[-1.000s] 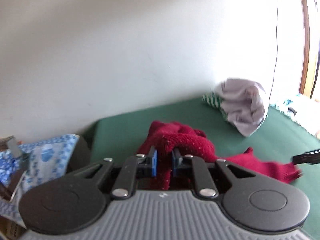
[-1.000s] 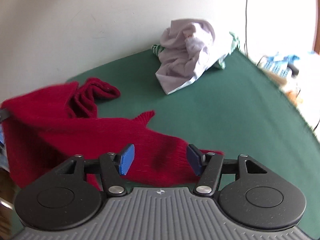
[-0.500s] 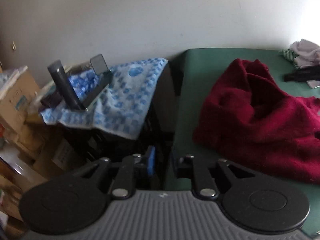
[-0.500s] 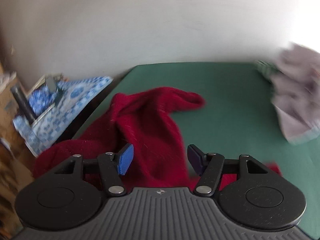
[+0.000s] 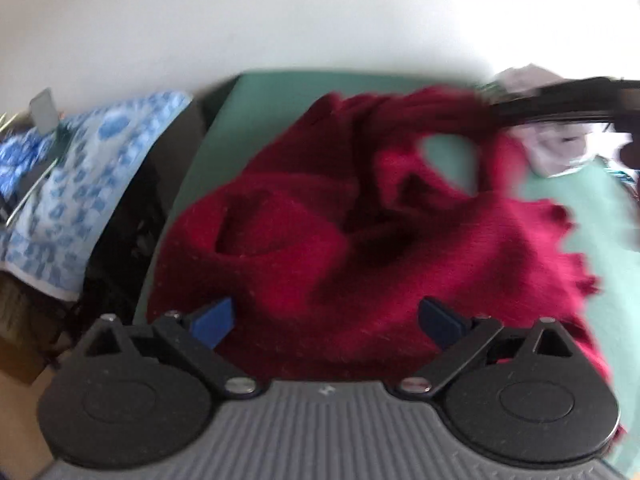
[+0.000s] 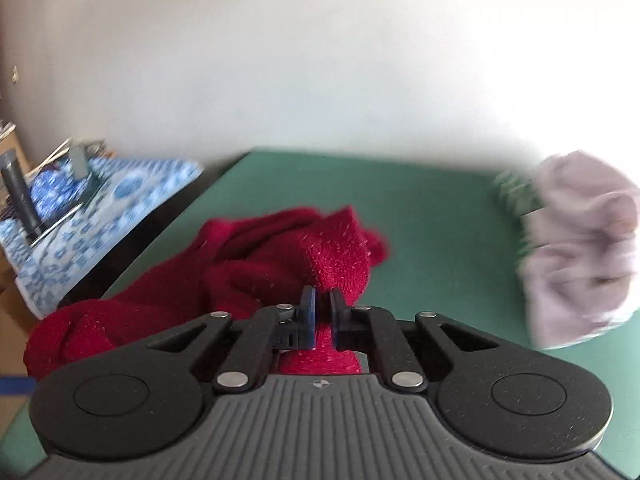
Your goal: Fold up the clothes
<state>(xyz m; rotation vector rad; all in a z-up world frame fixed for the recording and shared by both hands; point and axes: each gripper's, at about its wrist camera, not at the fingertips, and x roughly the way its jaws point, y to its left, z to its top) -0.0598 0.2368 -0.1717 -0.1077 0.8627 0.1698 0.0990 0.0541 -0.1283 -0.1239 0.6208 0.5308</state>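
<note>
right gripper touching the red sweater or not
Touching: in the right wrist view the right gripper has just closed its jaws onto a fold of the red sweater, pinched between them.

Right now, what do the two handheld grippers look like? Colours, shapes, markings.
Identical units. Left gripper and right gripper: ribbed grey body with a small round emblem, two round black discs, black linkage arms on silver rivets, blue pads on the fingertips. No cables, hands or sleeves are visible.

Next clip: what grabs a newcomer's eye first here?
The crumpled dark red knit garment heaped on the green table, by its left edge. The right gripper pinches a fold of it; the left gripper hovers open above it. A pale lilac garment sits bunched far right.
</note>
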